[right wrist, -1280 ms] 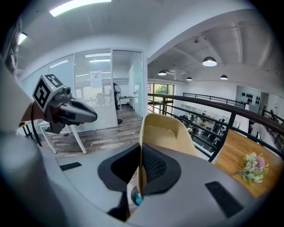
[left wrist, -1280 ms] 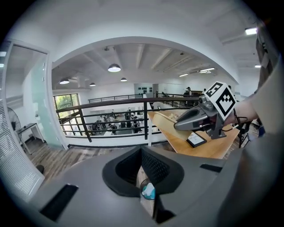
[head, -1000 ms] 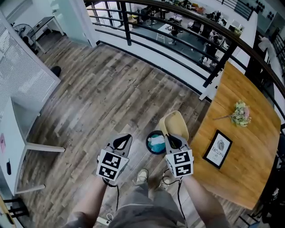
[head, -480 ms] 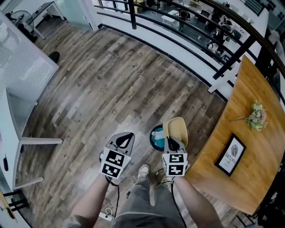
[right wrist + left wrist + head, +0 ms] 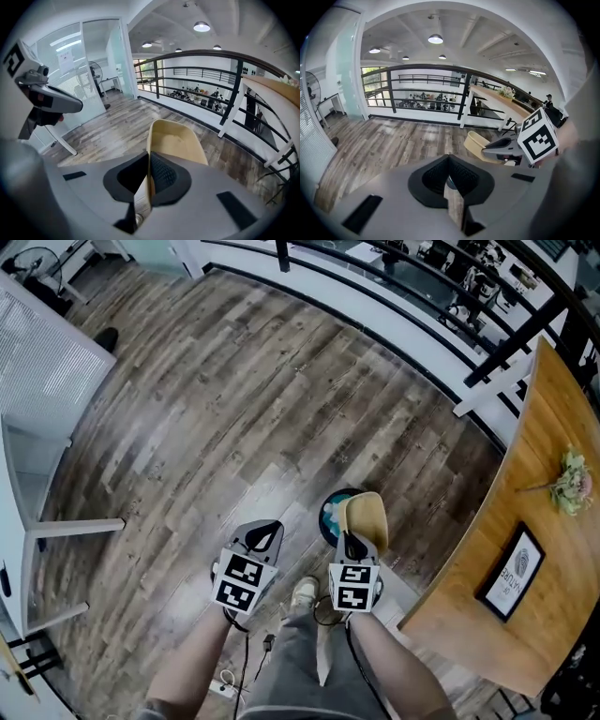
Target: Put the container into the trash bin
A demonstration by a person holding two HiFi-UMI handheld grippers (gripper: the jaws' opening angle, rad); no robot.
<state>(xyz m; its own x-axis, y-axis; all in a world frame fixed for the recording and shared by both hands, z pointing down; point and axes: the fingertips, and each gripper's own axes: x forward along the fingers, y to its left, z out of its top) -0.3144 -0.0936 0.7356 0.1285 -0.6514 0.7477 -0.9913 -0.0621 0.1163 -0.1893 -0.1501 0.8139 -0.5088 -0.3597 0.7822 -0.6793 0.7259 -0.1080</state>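
Observation:
A beige, shallow container [image 5: 367, 516] is held by its near rim in my right gripper [image 5: 353, 546], whose jaws are shut on it. It hangs partly over a round dark trash bin [image 5: 329, 510] on the floor, which holds teal and white rubbish. In the right gripper view the container [image 5: 180, 139] juts forward from the right gripper [image 5: 149, 161]. My left gripper [image 5: 262, 538] hangs beside it at the left, shut and empty. The left gripper [image 5: 449, 158] sees the container [image 5: 474, 142] and the right gripper [image 5: 505, 148] at its right.
A wooden table [image 5: 536, 615] with a framed picture [image 5: 513, 572] and dried flowers [image 5: 572, 489] stands at the right. A black railing [image 5: 511, 329] runs along the back. A white desk [image 5: 33, 524] is at the left. The person's shoe [image 5: 303, 592] is near the bin.
Both grippers have sunk toward the floor. The container has come down with the right gripper and now overlaps the bin's right side.

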